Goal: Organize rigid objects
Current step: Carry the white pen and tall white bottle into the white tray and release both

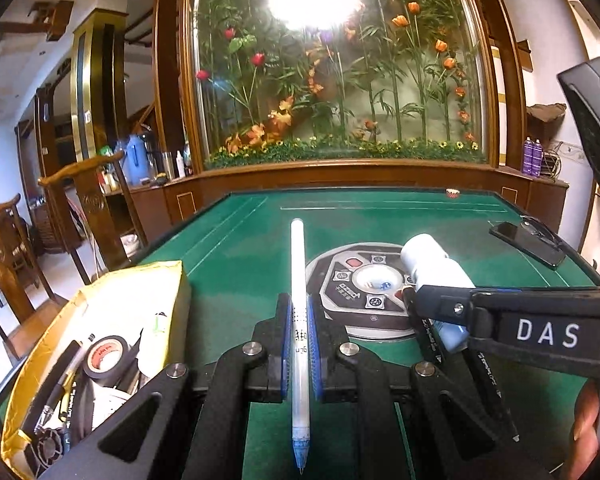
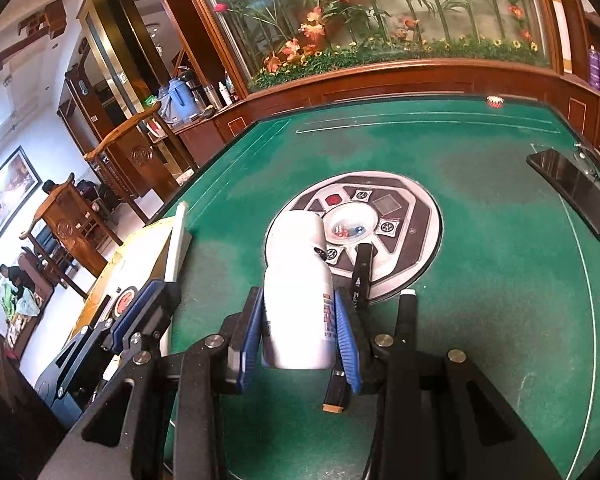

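Observation:
My left gripper [image 1: 299, 320] is shut on a long white pen [image 1: 298, 264] with a blue tip, held above the green table to the right of a yellow box [image 1: 112, 304]. The box holds black tape [image 1: 106, 356], markers and other small items. My right gripper [image 2: 299, 312] is shut on a white bottle [image 2: 298, 276] with a printed label. It also shows in the left wrist view [image 1: 434, 268], close on the right. Two black markers [image 2: 362, 268] lie on the table beside and under the bottle.
The round dice console [image 2: 404, 216] sits in the table's middle. A black phone [image 2: 572, 188] lies at the right edge, a small red item [image 2: 495, 101] at the far edge. Wooden chairs [image 1: 100, 216] stand left of the table; a planted glass case stands behind.

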Available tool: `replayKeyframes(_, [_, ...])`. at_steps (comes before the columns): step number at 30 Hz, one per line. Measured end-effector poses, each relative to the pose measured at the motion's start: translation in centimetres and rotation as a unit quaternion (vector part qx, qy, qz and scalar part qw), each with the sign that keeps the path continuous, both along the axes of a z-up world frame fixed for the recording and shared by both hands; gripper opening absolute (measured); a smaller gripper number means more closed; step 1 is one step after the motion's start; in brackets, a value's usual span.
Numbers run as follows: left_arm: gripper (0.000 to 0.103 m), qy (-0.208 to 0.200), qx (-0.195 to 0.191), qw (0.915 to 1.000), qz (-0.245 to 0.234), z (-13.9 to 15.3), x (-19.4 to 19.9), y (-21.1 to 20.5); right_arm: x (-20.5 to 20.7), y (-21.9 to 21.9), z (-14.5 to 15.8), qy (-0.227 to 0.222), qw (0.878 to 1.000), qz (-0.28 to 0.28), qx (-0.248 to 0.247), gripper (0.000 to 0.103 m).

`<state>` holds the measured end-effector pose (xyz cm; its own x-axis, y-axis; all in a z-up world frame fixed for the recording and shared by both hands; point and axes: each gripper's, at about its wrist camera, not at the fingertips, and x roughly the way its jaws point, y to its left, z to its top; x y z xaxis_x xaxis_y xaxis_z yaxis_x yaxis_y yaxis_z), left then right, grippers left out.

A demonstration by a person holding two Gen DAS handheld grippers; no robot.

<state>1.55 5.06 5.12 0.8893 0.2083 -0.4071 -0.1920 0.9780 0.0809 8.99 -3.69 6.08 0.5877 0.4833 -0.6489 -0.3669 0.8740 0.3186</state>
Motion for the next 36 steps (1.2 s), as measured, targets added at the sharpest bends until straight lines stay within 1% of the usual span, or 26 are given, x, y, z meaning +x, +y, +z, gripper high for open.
replayKeyframes(11, [0.007,-0.003,-0.001,1.0,0.003,0.1,-0.1,-0.1,-0.3,0.3,0.2,-0.005,1.0,0.002,-0.003,0.033])
replayKeyframes(14, [0.007,-0.005,-0.014,0.9999,0.002,0.2,-0.3,0.2,-0.6,0.5,0.2,-0.008,1.0,0.003,-0.004,0.033])
replayKeyframes(17, [0.007,-0.02,-0.046,0.9987,0.007,1.0,-1.1,1.4,-0.9,0.9,0.3,-0.013,1.0,0.007,-0.004,0.033])
replayKeyframes(20, [0.007,-0.019,-0.086,0.9961,0.01,1.6,-1.8,3.1,-1.4,1.7,0.5,-0.025,1.0,0.015,-0.007,0.033])
replayKeyframes(23, [0.007,-0.024,-0.113,0.9932,0.018,2.3,-2.9,5.1,-2.3,3.0,0.6,-0.034,0.999,0.028,-0.009,0.033])
replayKeyframes(26, [0.007,-0.034,-0.116,0.992,0.036,2.9,-4.1,6.8,-3.4,4.8,0.6,-0.032,0.998,0.053,-0.002,0.033])
replayKeyframes(29, [0.007,-0.04,-0.131,0.9891,0.055,3.3,-5.6,9.1,-4.6,6.3,0.7,-0.034,0.997,0.073,-0.002,0.033])
replayKeyframes(32, [0.007,-0.046,-0.134,0.9869,0.078,3.2,-6.9,11.3,-5.8,8.2,0.5,-0.03,0.995,0.096,-0.004,0.034])
replayKeyframes(36, [0.007,-0.042,-0.144,0.9829,0.106,2.7,-8.2,14.2,-7.1,10.6,0.9,-0.03,0.993,0.118,0.0,0.034])
